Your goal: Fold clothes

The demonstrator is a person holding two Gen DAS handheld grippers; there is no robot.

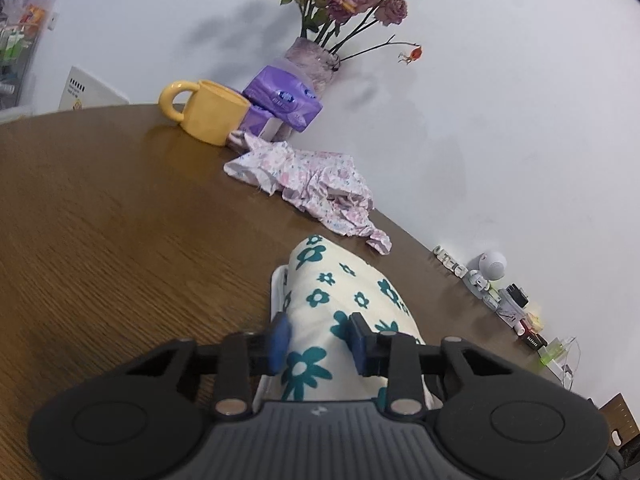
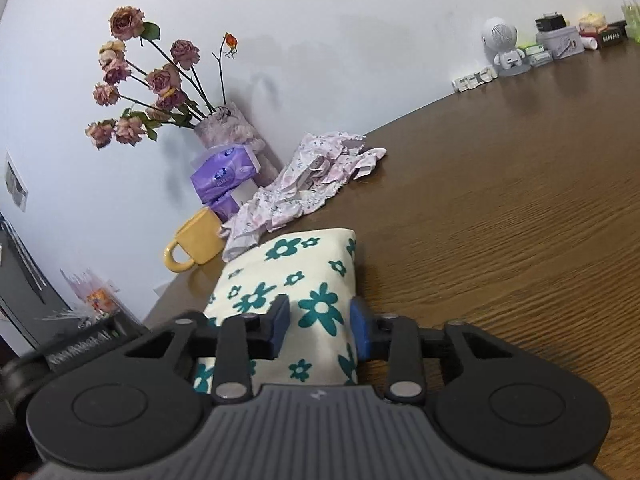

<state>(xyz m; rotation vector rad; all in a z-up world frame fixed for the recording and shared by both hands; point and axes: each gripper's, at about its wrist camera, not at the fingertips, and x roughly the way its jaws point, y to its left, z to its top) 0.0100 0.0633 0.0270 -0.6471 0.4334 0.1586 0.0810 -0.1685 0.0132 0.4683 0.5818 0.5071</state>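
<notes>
A folded cream cloth with teal flowers [image 1: 340, 280] lies in a thick bundle on the brown wooden table [image 1: 120, 220]. My left gripper [image 1: 319, 340] has its blue pads pressed against both sides of a raised fold of this cloth. A white edge shows under the cloth's left side. In the right wrist view the same cloth [image 2: 288, 268] runs between the pads of my right gripper [image 2: 320, 326], which holds its right-hand portion. A crumpled pink-flowered garment [image 1: 312, 180] [image 2: 308, 184] lies beyond, near the wall.
A yellow mug [image 1: 212, 114] [image 2: 196, 240], purple tissue packs [image 1: 284, 100] [image 2: 224, 176] and a vase of dried roses [image 1: 312, 60] [image 2: 228, 128] stand by the wall. A small white robot figure [image 2: 502, 46] and several small items line the far table edge. Bare wood [image 2: 500, 220] stretches to the right.
</notes>
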